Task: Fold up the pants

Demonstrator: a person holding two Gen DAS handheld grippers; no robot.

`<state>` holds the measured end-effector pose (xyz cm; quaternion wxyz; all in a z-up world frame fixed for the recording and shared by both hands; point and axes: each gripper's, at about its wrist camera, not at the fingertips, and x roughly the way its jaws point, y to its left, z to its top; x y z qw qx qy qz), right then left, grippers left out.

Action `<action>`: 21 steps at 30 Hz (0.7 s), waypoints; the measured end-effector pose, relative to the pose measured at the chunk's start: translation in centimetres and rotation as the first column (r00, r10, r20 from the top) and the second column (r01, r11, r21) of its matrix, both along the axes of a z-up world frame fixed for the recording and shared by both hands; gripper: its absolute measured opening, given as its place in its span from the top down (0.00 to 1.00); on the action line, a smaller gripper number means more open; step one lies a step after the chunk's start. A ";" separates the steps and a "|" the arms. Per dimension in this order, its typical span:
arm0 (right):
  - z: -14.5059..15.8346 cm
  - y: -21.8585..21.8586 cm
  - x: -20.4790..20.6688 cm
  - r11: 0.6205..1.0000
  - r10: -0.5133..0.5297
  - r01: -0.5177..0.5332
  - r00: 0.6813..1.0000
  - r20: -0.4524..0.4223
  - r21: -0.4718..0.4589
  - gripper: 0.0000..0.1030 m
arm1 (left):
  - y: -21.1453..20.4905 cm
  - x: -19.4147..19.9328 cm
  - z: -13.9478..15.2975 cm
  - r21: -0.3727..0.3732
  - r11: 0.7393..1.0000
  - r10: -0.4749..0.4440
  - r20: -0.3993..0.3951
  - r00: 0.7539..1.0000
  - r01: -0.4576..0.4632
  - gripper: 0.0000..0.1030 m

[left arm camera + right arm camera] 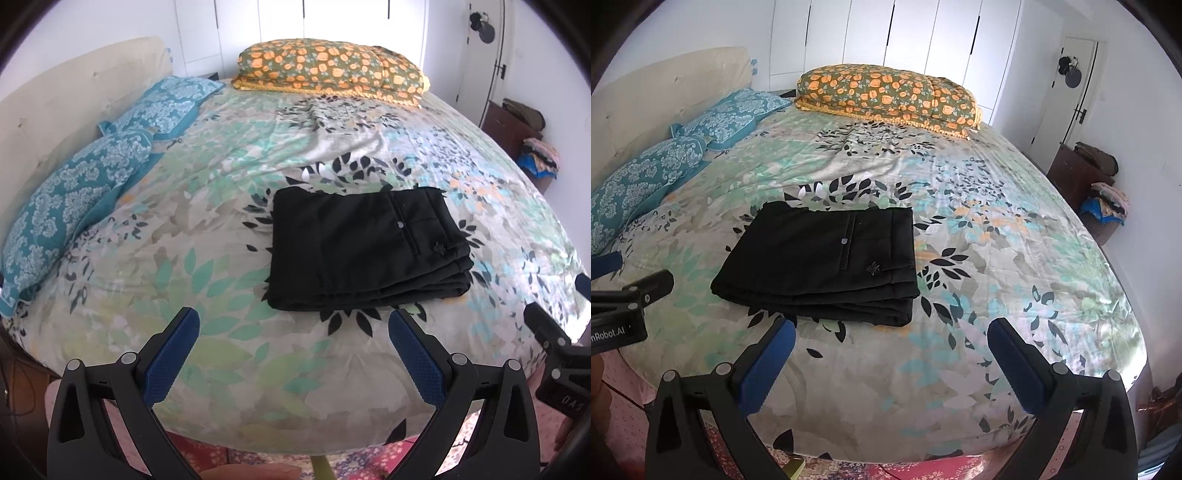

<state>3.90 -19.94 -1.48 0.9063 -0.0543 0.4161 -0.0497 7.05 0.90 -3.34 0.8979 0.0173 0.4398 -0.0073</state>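
Observation:
The black pants (365, 247) lie folded into a flat stacked rectangle on the leaf-patterned bed cover (221, 221); they also show in the right wrist view (820, 258). My left gripper (293, 325) is open and empty, held above the bed's near edge, just short of the pants. My right gripper (892, 332) is open and empty too, near the front edge, with the pants ahead and to its left. Each gripper shows at the side of the other's view: the right one (554, 339) and the left one (631, 295).
Two teal patterned pillows (74, 199) lie along the cream headboard (66, 96) on the left. An orange-flowered folded quilt (328, 70) lies at the far end. A dark cabinet (1075, 177) and a pile of clothes (1108, 203) stand on the right by a door.

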 end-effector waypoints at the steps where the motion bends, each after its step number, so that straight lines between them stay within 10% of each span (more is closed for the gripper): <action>1: 0.1 -0.1 0.0 1.000 -0.004 0.004 1.000 0.004 0.000 0.00 | 0.0 0.0 0.0 -0.001 1.000 -0.001 -0.002 1.000 0.001 0.01; 21: -0.1 0.1 0.2 1.000 -0.004 0.004 1.000 -0.010 0.022 0.00 | 0.0 -0.2 -0.7 -0.019 1.000 -0.009 -0.027 1.000 0.008 0.01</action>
